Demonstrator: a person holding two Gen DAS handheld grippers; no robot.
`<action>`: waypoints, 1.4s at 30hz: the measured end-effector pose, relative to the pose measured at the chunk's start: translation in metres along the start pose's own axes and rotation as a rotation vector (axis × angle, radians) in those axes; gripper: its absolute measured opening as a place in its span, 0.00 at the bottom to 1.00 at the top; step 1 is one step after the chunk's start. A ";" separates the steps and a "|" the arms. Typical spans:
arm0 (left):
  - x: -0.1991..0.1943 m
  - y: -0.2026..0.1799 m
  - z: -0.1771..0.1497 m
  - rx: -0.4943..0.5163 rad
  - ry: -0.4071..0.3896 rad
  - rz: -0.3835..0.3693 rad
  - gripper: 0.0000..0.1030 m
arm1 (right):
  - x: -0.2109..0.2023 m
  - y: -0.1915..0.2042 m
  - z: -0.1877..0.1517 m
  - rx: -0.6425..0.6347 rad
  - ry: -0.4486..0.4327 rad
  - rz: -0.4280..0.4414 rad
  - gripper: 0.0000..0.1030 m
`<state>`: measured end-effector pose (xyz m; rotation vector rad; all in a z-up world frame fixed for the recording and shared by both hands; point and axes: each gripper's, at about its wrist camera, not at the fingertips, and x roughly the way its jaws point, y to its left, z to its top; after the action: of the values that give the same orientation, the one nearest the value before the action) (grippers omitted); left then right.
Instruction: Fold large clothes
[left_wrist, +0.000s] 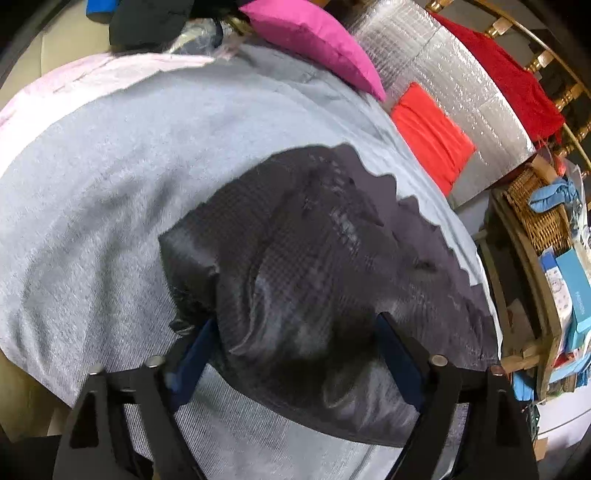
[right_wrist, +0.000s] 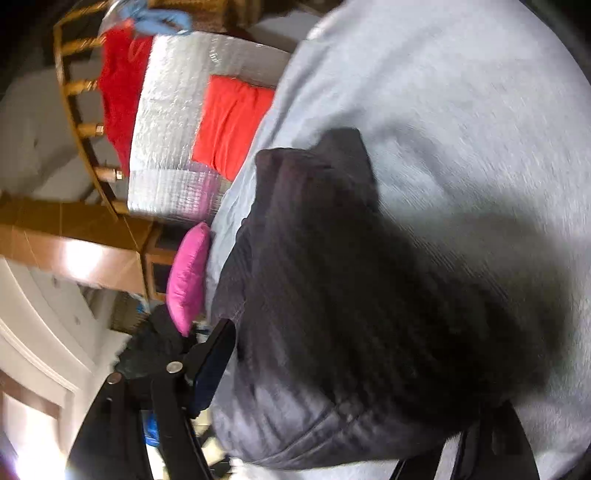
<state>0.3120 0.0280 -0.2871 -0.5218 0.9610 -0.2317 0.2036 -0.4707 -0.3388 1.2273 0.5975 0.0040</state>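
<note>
A dark grey garment (left_wrist: 314, 266) lies bunched on a light grey blanket (left_wrist: 110, 192). My left gripper (left_wrist: 295, 343) has its fingers on both sides of a fold of the garment, which drapes over the gap between them. In the right wrist view the same dark garment (right_wrist: 369, 295) fills the space between my right gripper's fingers (right_wrist: 218, 362) and hides the right finger. The grey blanket (right_wrist: 461, 110) lies behind it. The view is blurred.
A pink cushion (left_wrist: 314, 40) and an orange cushion (left_wrist: 432, 136) lie at the blanket's far edge on silver padding (left_wrist: 461, 85). A red cloth (left_wrist: 517, 81) hangs over a wooden rail. A wicker basket (left_wrist: 535, 206) and boxes stand at right.
</note>
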 end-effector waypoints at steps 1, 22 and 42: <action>-0.003 -0.003 0.001 0.019 -0.012 0.026 0.58 | -0.001 0.006 -0.001 -0.039 -0.015 -0.016 0.63; -0.014 -0.066 -0.029 0.507 -0.068 0.317 0.66 | -0.014 0.022 0.019 -0.173 0.026 -0.194 0.60; -0.131 -0.128 -0.074 0.695 -0.331 0.303 0.75 | -0.093 0.098 -0.075 -0.542 0.024 -0.281 0.69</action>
<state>0.1824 -0.0510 -0.1599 0.2221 0.5702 -0.1832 0.1232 -0.3993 -0.2285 0.6146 0.7284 -0.0521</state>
